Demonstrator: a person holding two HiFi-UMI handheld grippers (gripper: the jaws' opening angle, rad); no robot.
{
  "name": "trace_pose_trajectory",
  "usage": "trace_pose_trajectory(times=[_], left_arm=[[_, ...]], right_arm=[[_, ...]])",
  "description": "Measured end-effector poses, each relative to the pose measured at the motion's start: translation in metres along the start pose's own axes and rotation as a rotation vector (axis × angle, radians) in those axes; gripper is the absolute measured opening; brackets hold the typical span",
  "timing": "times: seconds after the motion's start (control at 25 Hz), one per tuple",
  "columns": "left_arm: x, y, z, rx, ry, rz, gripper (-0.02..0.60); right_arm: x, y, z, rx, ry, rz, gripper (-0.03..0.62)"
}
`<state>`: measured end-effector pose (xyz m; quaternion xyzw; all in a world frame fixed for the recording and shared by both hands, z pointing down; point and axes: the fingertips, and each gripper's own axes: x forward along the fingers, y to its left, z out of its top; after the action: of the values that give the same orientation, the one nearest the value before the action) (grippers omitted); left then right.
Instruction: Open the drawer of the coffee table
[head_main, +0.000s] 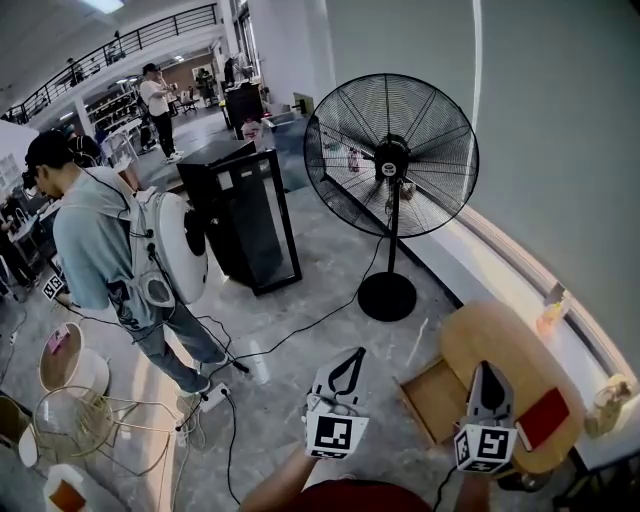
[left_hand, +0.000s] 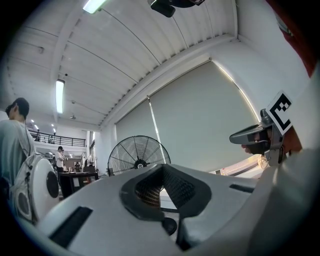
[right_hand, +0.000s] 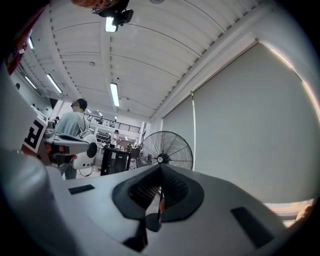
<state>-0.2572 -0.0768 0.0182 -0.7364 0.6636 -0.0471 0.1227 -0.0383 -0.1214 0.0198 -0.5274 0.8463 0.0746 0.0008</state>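
The coffee table (head_main: 500, 335) is at lower right in the head view, beside the wall ledge. It has an oval top in light wood with a smooth matte finish. Its drawer (head_main: 432, 398) already sticks out on the left side, a shallow rectangular box in the same pale wood. A flat red rectangle (head_main: 545, 418) lies on the top. We hold both grippers clear of it. The left gripper (head_main: 352, 358) is over the glossy grey floor (head_main: 320, 290) just left of the drawer, jaws clenched with nothing between them. The right gripper (head_main: 487, 372) is over the table top, jaws also clenched and empty. A round wire-cage fan (head_main: 392, 155) on a black disc base stands beyond the table.
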Motion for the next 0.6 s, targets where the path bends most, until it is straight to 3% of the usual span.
trace_pose_trajectory(times=[0.44,0.6], left_arm=[[0.000,0.001,-0.010,-0.026,0.024,-0.003,0.006],[0.001,0.002,-0.013,0.006,0.026,-0.004,0.006]], right_arm=[[0.000,0.003,-0.002,0.000,0.003,-0.008,-0.004],[0.003,0.006,-0.005,0.001,0.008,0.000,-0.003]])
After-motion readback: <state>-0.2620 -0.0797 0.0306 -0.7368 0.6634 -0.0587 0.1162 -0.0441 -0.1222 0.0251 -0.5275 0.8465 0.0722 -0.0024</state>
